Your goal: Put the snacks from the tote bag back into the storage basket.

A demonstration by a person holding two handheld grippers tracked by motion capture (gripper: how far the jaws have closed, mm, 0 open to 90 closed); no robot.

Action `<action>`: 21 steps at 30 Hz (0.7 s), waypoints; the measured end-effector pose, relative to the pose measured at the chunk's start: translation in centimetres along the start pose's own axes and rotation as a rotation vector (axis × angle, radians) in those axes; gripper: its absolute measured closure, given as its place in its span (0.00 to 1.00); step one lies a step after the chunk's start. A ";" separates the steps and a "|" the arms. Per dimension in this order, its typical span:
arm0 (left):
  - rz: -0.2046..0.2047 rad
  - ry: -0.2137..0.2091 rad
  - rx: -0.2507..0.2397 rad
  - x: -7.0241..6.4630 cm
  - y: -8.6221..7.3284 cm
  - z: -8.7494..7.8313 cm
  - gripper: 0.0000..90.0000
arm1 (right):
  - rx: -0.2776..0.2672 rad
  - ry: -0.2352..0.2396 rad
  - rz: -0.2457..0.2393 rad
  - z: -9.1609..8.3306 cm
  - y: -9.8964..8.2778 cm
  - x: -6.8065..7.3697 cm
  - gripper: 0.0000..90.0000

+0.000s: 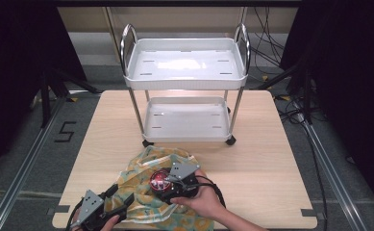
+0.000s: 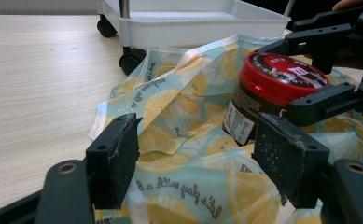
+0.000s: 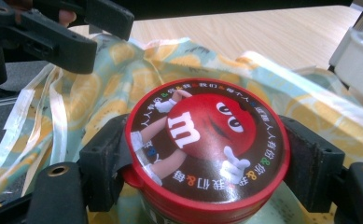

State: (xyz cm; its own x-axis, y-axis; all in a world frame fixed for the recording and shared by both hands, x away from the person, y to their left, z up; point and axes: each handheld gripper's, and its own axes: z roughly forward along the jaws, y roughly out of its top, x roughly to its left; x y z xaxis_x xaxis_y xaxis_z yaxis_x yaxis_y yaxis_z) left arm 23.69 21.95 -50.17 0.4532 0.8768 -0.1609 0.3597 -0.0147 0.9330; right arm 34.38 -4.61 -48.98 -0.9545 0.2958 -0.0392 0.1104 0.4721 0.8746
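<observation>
High view: the right gripper (image 1: 171, 184) sits at the near edge of the table (image 1: 252, 159), clamped on a red-lidded jar (image 1: 159, 180) that stands upright on a lemon-print cloth bag (image 1: 146, 163); the left gripper (image 1: 119, 204) lies just to the jar's left and nearer the person, over the bag's near-left part, not touching the jar. A white two-tier cart (image 1: 184, 72) stands beyond both, well apart from the jaws. Left gripper view: the left gripper (image 2: 195, 158) has its jaws spread wide with bag fabric (image 2: 170, 107) between and beneath them, nothing pinched; the jar (image 2: 275, 95) stands ahead and to the right of these jaws, its axis vertical, with the other gripper's black jaws closed on it just under the lid. Right gripper view: the right gripper (image 3: 206, 163) holds the jar (image 3: 207, 140) between its two pads, one on each side below the lid rim, the lid face turned up toward the camera; bag fabric (image 3: 123, 79) spreads behind and to the left, and the other gripper hangs open at upper left. Judgement: the right hand owns the jar; the left, being nearer the cloth, is placed to take the bag's edge, which lies directly under and ahead of it.
</observation>
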 end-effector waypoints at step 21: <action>0.002 0.004 -0.001 0.0 0.0 0.0 0.34 | -0.054 -0.002 0.001 -1.1 1.4 -0.1 0.29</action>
State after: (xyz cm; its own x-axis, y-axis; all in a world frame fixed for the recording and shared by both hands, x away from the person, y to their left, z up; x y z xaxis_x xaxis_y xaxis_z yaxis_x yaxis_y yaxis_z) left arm 23.68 21.96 -50.15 0.4504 0.8788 -0.1575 0.3578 -0.0160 0.9337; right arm 34.36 -4.85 -47.21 -0.9536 0.2984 -0.0391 0.0965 0.4264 0.8994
